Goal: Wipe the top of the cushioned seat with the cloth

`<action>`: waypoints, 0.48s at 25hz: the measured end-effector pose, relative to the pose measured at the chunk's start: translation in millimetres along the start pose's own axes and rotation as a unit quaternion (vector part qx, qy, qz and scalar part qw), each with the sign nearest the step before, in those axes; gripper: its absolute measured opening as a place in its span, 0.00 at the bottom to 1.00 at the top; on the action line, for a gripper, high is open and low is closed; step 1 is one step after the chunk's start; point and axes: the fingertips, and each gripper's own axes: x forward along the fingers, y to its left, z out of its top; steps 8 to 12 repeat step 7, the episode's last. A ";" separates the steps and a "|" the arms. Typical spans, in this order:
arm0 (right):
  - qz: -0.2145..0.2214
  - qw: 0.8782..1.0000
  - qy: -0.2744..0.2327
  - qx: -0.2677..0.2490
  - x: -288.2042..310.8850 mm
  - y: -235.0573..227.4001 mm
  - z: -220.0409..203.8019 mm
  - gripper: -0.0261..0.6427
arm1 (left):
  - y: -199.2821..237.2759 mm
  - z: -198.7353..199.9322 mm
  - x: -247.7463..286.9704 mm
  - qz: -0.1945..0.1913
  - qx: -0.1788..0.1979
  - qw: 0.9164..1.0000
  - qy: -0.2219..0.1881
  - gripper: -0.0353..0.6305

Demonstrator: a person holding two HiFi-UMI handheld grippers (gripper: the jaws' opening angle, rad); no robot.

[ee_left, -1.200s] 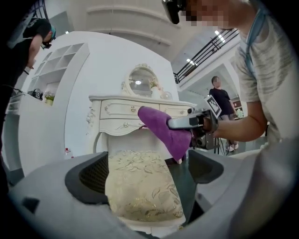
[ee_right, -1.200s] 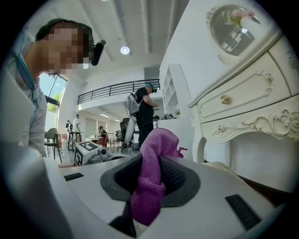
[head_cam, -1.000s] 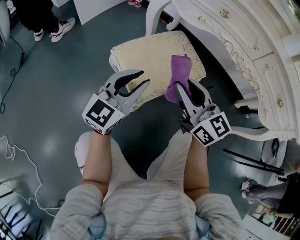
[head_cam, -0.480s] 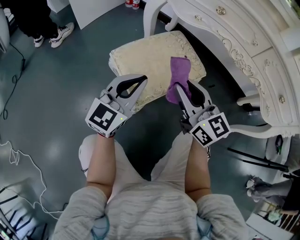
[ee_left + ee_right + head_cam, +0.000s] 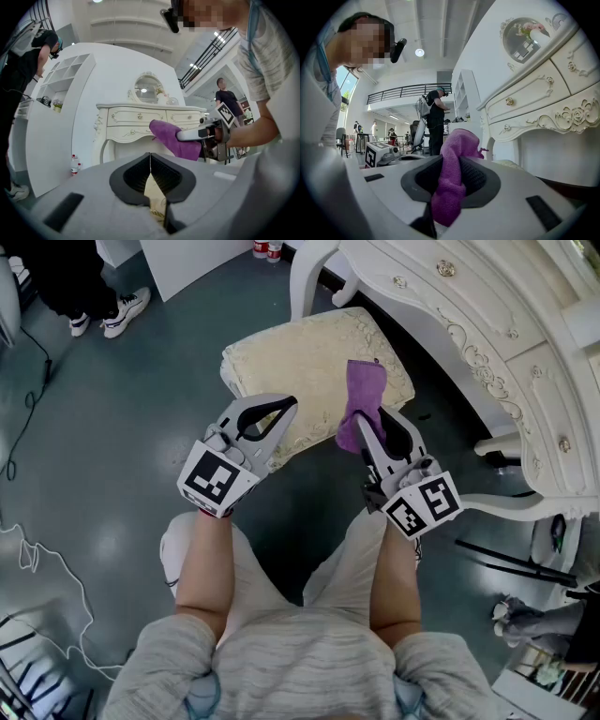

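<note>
**Colleague:** What have you got in the grippers?

**Me:** My right gripper (image 5: 371, 415) is clamped on the cloth (image 5: 366, 385). It is a purple, nubbly towelling piece, bunched thick where the jaws bite and flaring out beyond them. My left gripper (image 5: 287, 407) is pressed together on nothing, its black ribbed pads (image 5: 165, 176) meeting tip to tip.

**Colleague:** And where's the cloth against the seat?

**Me:** From the head view it reaches out over the right front part of the cushioned seat (image 5: 300, 348). I can't tell whether it rests on the fabric or hangs just above it. The seat is a rounded rectangle, plump, in cream cloth with a raised scrolling pattern and a paler border.

**Colleague:** Anything else around it?

**Me:** A white dressing table (image 5: 497, 343) curves past the seat's far right side, with carved scrolls and small round knobs. The floor (image 5: 112, 427) is grey-blue and glossy. Both gripper shells are smooth pale-grey plastic, and there's a black-and-white marker cube (image 5: 217, 480) at my left wrist.

**Colleague:** What can't you see?

**Me:** The left gripper covers the seat's near edge, and its legs are out of sight beneath the cushion. The dressing table runs off the frame's right side. In the right gripper view the cloth hides where the pads meet. A little loop (image 5: 483, 150) sticks out at its far edge.
</note>
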 end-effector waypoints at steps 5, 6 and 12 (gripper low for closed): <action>0.000 1.000 0.003 0.000 2.3 -2.4 -3.1 0.18 | 0.1 -1.9 4.8 -0.006 0.006 1.000 -0.001 0.07; 0.001 1.000 0.004 0.000 2.9 -3.0 -3.8 0.18 | -0.2 -2.7 6.1 -0.008 0.010 1.000 -0.001 0.07; 0.001 1.000 0.005 0.000 3.5 -3.5 -4.5 0.18 | -0.5 -3.5 7.4 -0.010 0.014 1.000 0.000 0.07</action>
